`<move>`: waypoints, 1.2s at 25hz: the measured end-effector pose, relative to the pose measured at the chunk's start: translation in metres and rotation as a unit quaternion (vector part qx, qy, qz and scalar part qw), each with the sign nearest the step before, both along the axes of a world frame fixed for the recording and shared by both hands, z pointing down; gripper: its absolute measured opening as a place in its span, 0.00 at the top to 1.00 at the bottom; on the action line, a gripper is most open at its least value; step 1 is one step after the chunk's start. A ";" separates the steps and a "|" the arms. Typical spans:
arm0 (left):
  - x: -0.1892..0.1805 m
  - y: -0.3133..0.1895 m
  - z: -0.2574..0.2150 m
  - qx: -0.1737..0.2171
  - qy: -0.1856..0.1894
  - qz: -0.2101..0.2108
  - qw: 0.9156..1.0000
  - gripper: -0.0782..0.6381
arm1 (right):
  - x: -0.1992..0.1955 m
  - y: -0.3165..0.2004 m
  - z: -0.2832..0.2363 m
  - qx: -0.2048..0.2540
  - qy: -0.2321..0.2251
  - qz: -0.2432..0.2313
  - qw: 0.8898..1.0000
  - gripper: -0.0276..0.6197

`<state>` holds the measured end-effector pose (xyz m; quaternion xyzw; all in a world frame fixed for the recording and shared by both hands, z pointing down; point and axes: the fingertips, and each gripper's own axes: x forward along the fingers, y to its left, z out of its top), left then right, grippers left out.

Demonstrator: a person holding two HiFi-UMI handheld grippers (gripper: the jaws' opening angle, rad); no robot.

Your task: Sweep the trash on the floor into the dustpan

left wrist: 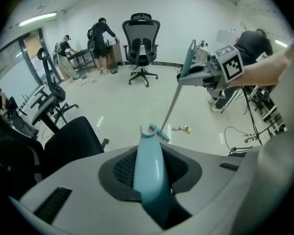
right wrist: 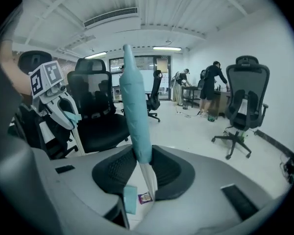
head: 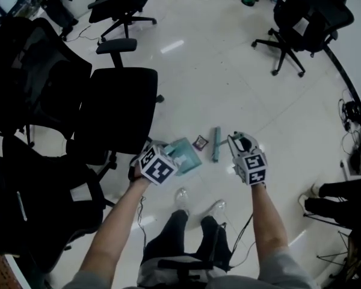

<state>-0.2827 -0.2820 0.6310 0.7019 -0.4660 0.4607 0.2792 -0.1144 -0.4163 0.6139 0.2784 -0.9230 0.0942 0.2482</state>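
My left gripper [head: 159,164] is shut on the teal handle [left wrist: 151,173] of the dustpan [head: 185,155], which sits low over the floor just ahead of my feet. To its right, my right gripper [head: 245,154] is shut on the teal grip [right wrist: 135,109] of a broom. The broom's thin white stick runs down to a teal brush head [head: 216,144] on the floor. Between pan and brush lies a small dark wrapper [head: 200,142]. It also shows beside the pan's edge [right wrist: 130,199] as the wrapper [right wrist: 145,198]. A second, yellowish scrap [left wrist: 186,129] lies beyond the brush head [left wrist: 159,133].
A black office chair [head: 117,110] stands close on the left of the pan, with more black chairs behind it. Another chair [head: 304,17] stands far right. Cables and stands run along the right edge [head: 352,116]. Another person's shoes [head: 334,198] are at the right.
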 end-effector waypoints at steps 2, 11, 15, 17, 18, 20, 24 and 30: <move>0.002 -0.007 0.000 0.005 0.008 -0.001 1.000 0.74 | -0.006 0.012 0.011 -0.037 -0.022 -0.015 0.999 0.79; 0.009 -0.028 -0.002 0.020 0.024 0.006 0.999 0.74 | -0.029 0.066 0.011 -0.120 -0.068 -0.089 0.986 0.79; 0.013 -0.027 -0.004 0.032 0.027 0.013 0.999 0.74 | -0.033 0.075 -0.003 -0.128 -0.092 -0.115 0.981 0.79; 0.017 -0.026 -0.004 0.039 0.029 0.023 0.999 0.74 | -0.030 0.075 -0.017 -0.122 -0.101 -0.120 0.980 0.79; 0.020 -0.025 -0.004 0.040 0.029 0.032 0.998 0.74 | -0.026 0.074 -0.026 -0.116 -0.103 -0.118 0.981 0.80; 0.027 -0.024 -0.005 0.041 0.031 0.051 0.997 0.74 | -0.013 0.072 -0.046 -0.092 -0.101 -0.106 0.985 0.80; 0.045 -0.029 -0.014 0.050 0.039 0.088 0.994 0.74 | 0.023 0.072 -0.085 -0.044 -0.106 -0.076 0.991 0.81; 0.102 -0.043 -0.014 0.053 0.050 0.155 0.985 0.74 | 0.109 0.058 -0.101 0.001 -0.090 0.021 0.996 0.81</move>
